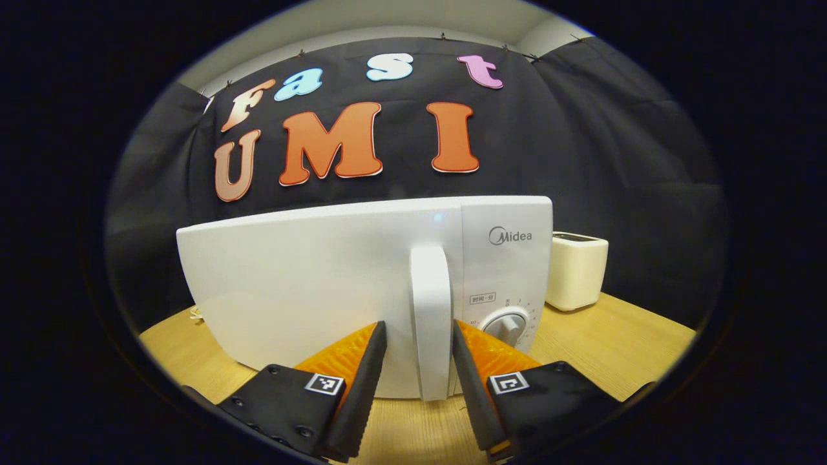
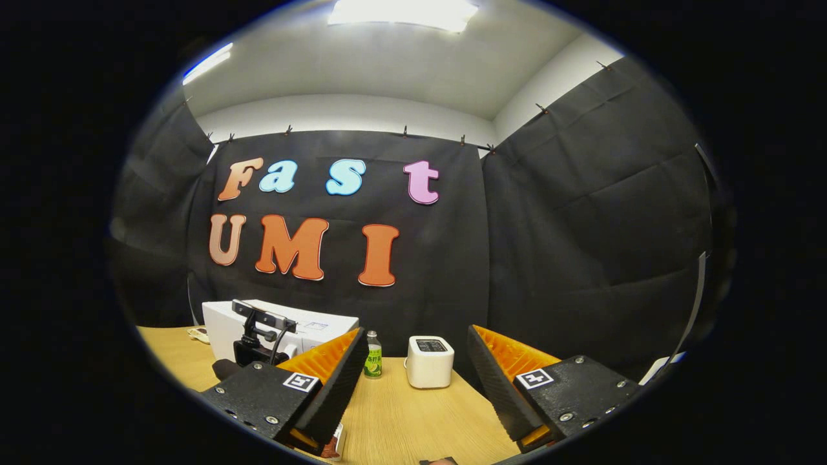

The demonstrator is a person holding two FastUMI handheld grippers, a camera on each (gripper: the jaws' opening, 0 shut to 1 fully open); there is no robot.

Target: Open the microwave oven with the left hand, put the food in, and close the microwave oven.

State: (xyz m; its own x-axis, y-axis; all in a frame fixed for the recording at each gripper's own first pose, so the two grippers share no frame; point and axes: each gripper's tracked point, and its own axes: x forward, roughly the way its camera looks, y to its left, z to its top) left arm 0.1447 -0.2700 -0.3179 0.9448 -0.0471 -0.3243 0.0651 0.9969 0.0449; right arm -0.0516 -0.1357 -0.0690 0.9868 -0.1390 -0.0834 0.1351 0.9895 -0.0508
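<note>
**Left claw straddles the microwave handle**

In the left gripper view the white microwave oven (image 1: 310, 278) stands on the wooden worktop (image 1: 607, 349) with its door closed. Its upright white handle (image 1: 431, 316) rises between the two fingers of the left claw (image 1: 420, 336), which sit one on each side of it with a small gap showing at each side, so the claw is narrowly parted around the handle and not pressing on it. The round timer knob (image 1: 507, 326) lies just right of the handle, partly behind the right-hand finger. A cream toaster (image 1: 577, 271) stands near the microwave's right side, toward the worktop's back edge.

In the right gripper view the right claw (image 2: 417, 358) is spread wide and holds nothing, raised above the worktop (image 2: 413, 420). Beyond it, near the back edge, stand a small green-labelled bottle (image 2: 373, 355) and the toaster (image 2: 429, 361) close together. The microwave (image 2: 310, 326) sits toward the left, with the other gripper's black camera mount (image 2: 258, 336) in front of it.
</note>
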